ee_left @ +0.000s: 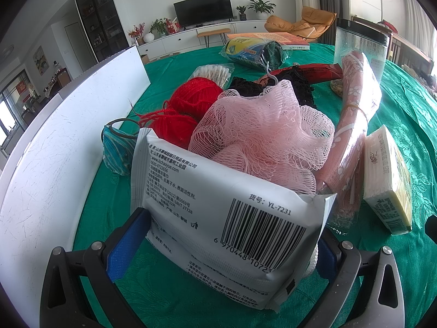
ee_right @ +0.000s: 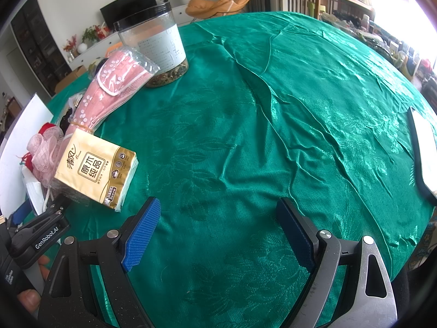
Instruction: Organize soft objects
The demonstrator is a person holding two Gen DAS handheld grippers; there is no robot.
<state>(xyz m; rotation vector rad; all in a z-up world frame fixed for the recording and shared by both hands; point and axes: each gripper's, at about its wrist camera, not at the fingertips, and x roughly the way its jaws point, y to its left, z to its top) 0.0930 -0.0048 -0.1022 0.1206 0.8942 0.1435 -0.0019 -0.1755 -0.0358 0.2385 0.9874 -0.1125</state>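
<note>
Green tablecloth [ee_right: 273, 109], left gripper [ee_left: 221, 248] clamping wipes pack [ee_left: 218, 218]

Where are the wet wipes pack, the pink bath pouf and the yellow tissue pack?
wet wipes pack [ee_left: 218, 218], left wrist view, on its printed white face above the barcode.
pink bath pouf [ee_left: 262, 131], left wrist view, on the middle of the mesh.
yellow tissue pack [ee_right: 94, 168], right wrist view, on its front label.

You have the white wet-wipe pack [ee_left: 218, 218] tilted up off the green cloth, barcode side facing you, with the pink mesh bath puff [ee_left: 259, 136] bunched just behind it and the red yarn ball [ee_left: 188, 104] beside that. To their right lies the long pink bagged cloth roll [ee_left: 352, 136], and the yellow tissue pack [ee_right: 95, 169] rests flat at its near end
</note>
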